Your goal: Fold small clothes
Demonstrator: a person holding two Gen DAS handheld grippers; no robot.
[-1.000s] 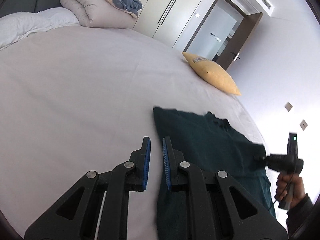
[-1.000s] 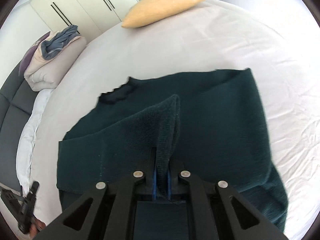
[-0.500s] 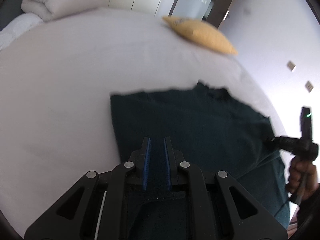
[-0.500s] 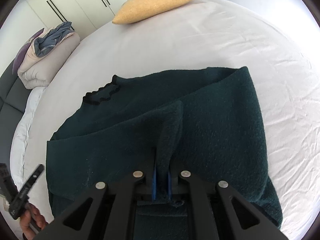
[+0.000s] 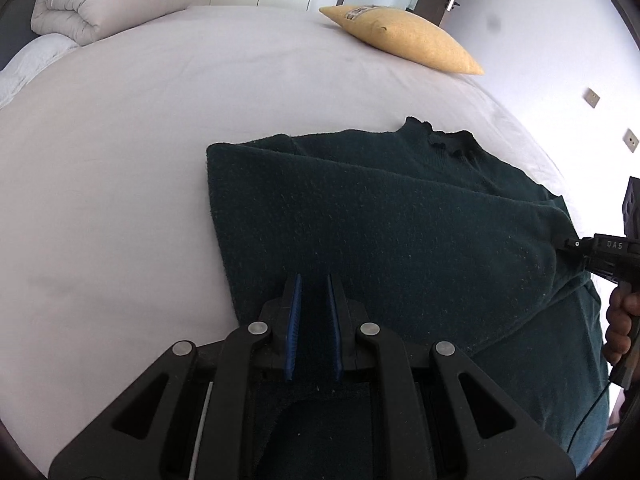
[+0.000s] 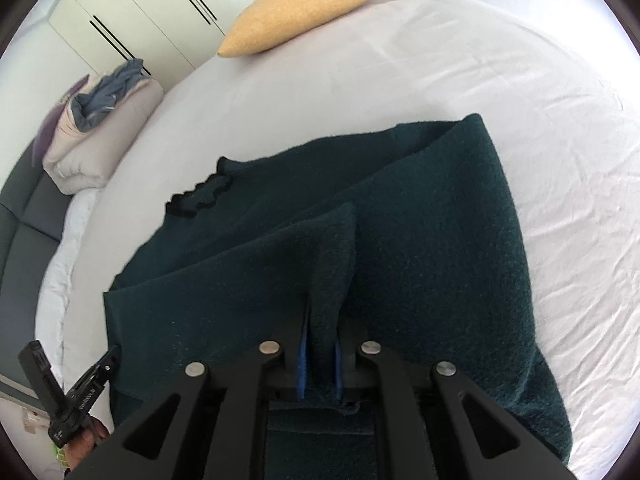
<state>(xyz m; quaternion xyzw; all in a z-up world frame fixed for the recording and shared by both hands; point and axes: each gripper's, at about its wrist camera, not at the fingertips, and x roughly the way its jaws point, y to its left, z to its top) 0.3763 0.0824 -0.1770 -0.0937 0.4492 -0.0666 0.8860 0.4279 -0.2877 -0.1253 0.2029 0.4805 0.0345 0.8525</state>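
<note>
A dark green sweater [image 5: 400, 240] lies on the white bed, its frilled collar towards the far side and one sleeve folded across the body. My left gripper [image 5: 313, 280] hovers over its near left part, blue pads almost together. I cannot tell whether cloth is pinched between them. From the right wrist view the left gripper [image 6: 114, 354] points at the sweater's [image 6: 420, 240] edge. My right gripper [image 6: 322, 308] holds a raised fold of the sweater between its pads, and its jaws are opening slightly. The right gripper [image 5: 572, 244] also shows at the sweater's right side.
A yellow pillow [image 5: 404, 36] lies at the bed's far edge. A folded beige duvet [image 5: 100, 8] with blue cloth on top sits at the far left. The white sheet [image 5: 120, 160] spreads wide to the left. A person's hand [image 5: 622, 320] grips the right handle.
My left gripper has swung from beside the sweater's left edge to above its body and tilted down. The right gripper stays put with the fold between its pads.
</note>
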